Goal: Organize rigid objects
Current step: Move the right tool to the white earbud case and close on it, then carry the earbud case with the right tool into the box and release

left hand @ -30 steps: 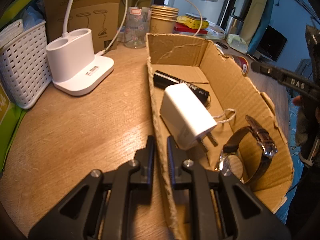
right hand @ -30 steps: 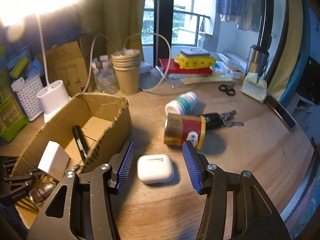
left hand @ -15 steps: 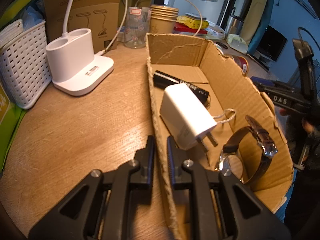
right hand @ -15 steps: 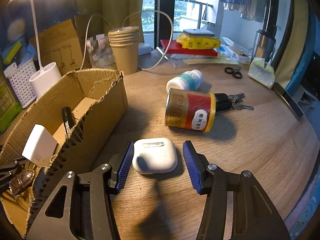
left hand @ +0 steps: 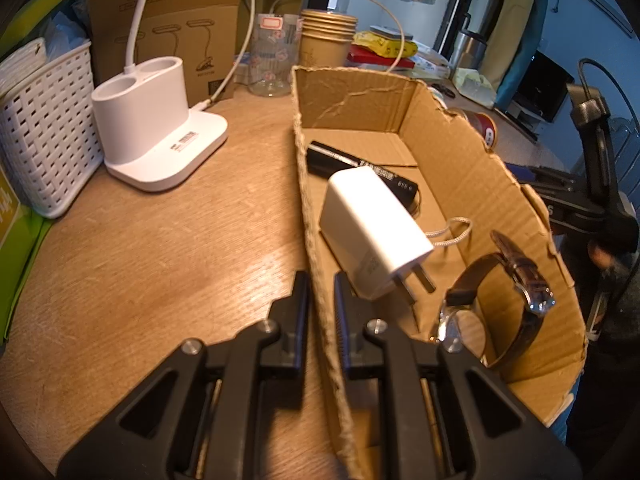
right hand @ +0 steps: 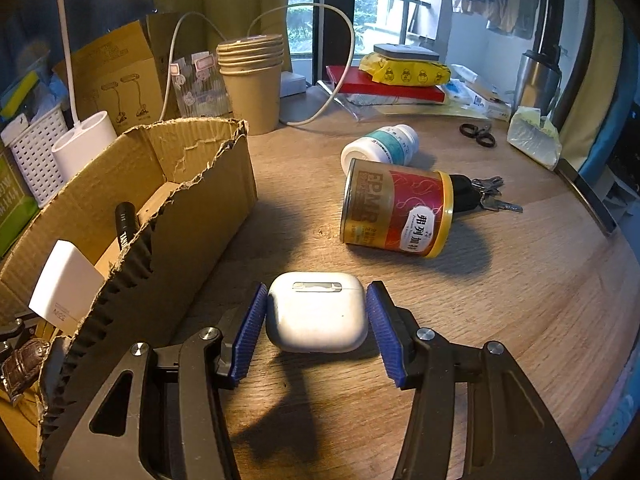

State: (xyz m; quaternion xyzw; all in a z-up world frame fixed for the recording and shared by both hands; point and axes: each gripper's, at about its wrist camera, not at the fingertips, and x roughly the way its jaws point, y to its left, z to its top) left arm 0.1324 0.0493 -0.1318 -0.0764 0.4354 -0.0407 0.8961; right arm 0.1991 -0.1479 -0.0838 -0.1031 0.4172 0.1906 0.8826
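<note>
The left hand-held gripper (left hand: 321,292) is clenched on the near side wall of the torn brown cardboard box (left hand: 472,184), which stands on the wooden table (left hand: 160,248). Inside the box lie a black marker pen (left hand: 332,156), a white plug-in charger block (left hand: 372,232) and a brown leather-strap wristwatch (left hand: 516,276). The right hand-held gripper (right hand: 316,320) is released, its blue-padded fingers (right hand: 250,332) flanking a white rounded earbud case (right hand: 316,316) lying on the table just beside the box. Farther right, a red-and-gold tin can (right hand: 396,212) lies on its side.

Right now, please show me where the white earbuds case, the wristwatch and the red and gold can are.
white earbuds case (right hand: 316,316), right wrist view, middle of its lid.
wristwatch (left hand: 460,322), left wrist view, its glass face.
red and gold can (right hand: 396,214), right wrist view, its label side.
</note>
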